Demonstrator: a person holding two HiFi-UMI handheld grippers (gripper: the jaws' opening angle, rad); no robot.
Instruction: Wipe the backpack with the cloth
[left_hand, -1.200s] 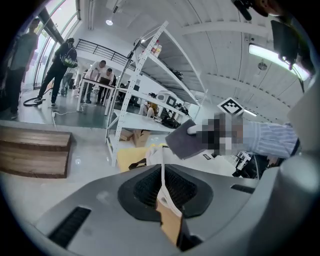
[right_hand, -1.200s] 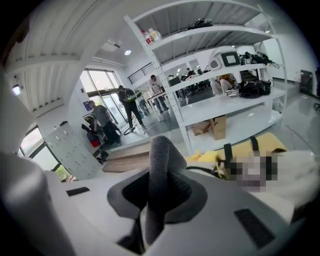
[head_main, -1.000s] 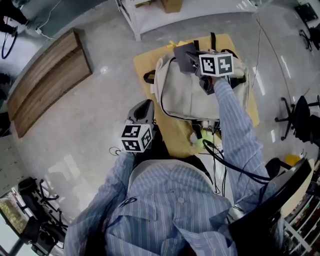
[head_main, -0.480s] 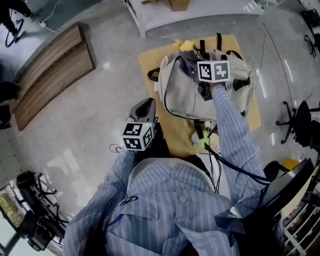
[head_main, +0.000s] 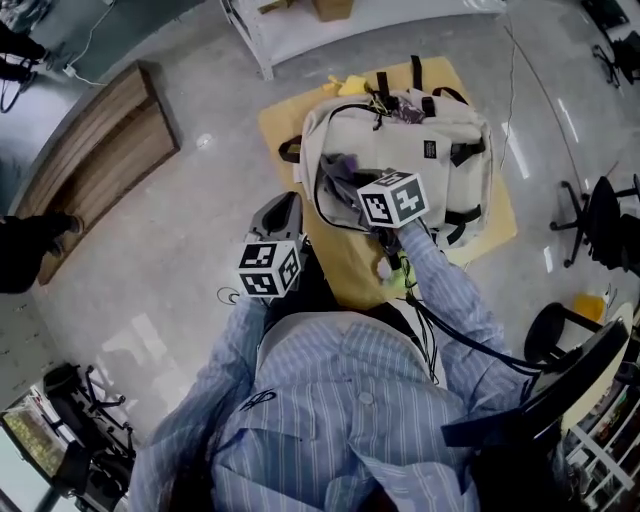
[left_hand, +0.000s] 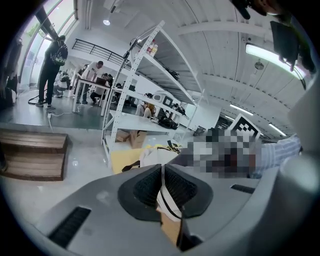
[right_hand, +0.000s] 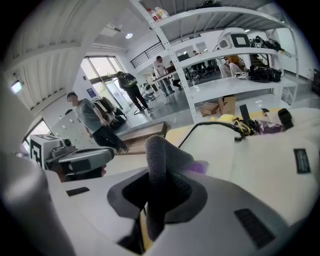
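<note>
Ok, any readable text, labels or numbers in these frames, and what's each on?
Nothing here can be read as text.
Dark label on backpack: print too small to read.
Marker cube on left hand-held gripper: black-and-white square pattern only, no letters.
Marker cube on right hand-held gripper: same, pattern only.

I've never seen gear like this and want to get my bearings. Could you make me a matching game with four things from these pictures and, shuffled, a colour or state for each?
Things:
1. backpack
2. cloth
3. left gripper
4. mat

Descriptions:
A. yellow, spread out flat
B. jaws together, holding nothing
C. beige, lying on the mat
D. grey, clamped in the right gripper

Pairs: 1-C, 2-D, 3-B, 4-A
</note>
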